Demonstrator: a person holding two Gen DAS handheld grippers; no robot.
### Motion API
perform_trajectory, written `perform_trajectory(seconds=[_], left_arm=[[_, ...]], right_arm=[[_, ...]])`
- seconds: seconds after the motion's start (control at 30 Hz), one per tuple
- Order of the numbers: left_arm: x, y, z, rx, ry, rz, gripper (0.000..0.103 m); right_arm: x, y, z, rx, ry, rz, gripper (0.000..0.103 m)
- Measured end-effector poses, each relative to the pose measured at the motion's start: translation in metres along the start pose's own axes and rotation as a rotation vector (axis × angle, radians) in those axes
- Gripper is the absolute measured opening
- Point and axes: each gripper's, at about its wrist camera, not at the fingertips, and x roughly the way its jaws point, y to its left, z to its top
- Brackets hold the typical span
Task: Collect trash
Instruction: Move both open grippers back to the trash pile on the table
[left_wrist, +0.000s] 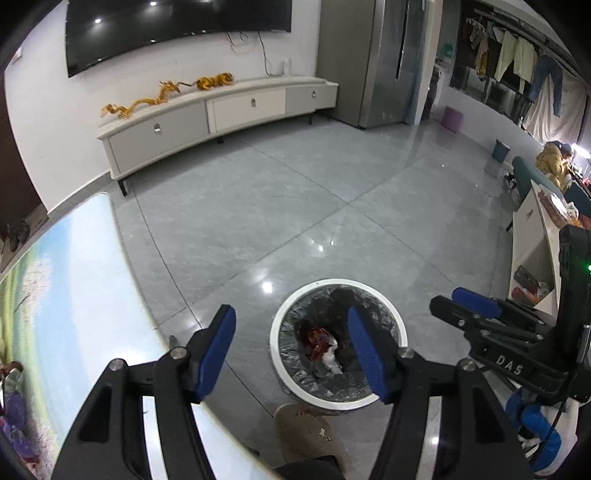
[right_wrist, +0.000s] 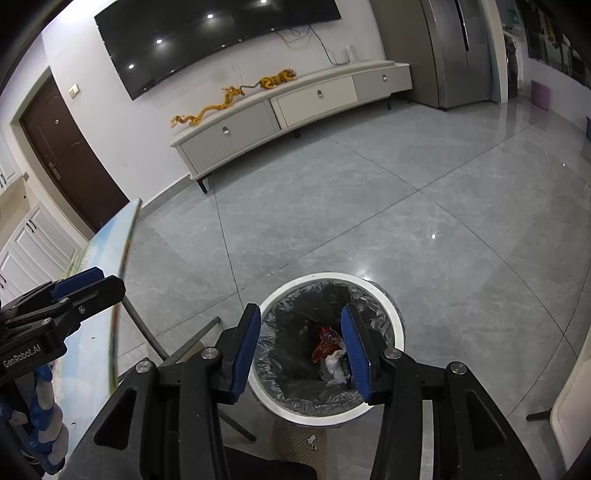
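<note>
A round white trash bin (left_wrist: 281, 314) (right_wrist: 388, 299) with a dark liner stands on the grey floor below both grippers. Inside it lie a red wrapper (left_wrist: 317, 339) (right_wrist: 325, 343) and crumpled white paper (left_wrist: 330, 360) (right_wrist: 336, 363). My left gripper (left_wrist: 291, 352) hangs open above the bin's left side, nothing between its blue pads. My right gripper (right_wrist: 301, 349) is open over the bin, empty too. The right gripper (left_wrist: 472, 301) shows at the right edge of the left wrist view; the left gripper (right_wrist: 83, 282) shows at the left edge of the right wrist view.
A table with a printed landscape top (left_wrist: 66, 280) (right_wrist: 110, 251) borders the bin on the left. A brown slipper (left_wrist: 306, 432) sits just in front of the bin. A low TV cabinet (left_wrist: 207, 114) lines the far wall. A white shelf unit (left_wrist: 535, 251) stands at right.
</note>
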Motion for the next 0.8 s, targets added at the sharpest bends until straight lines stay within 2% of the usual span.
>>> perform_trajectory(seconds=[0.13, 0.43, 0.57, 0.8], left_arm=[[-0.023, 0.014, -0.005, 0.003, -0.041, 0.029, 0.062], [-0.080, 0.062, -0.022, -0.058, -0.128, 0.079, 0.062], [-0.107, 0.093, -0.035, -0.101, -0.165, 0.106, 0.062], [-0.149, 0.164, -0.078, -0.227, -0.209, 0.158, 0.062]], right_arm=[[-0.018, 0.014, 0.002, -0.022, -0.030, 0.005, 0.045], [-0.054, 0.065, 0.007, -0.103, -0.092, 0.030, 0.046], [-0.070, 0.094, 0.008, -0.151, -0.123, 0.042, 0.052], [-0.087, 0.152, 0.008, -0.240, -0.137, 0.090, 0.052]])
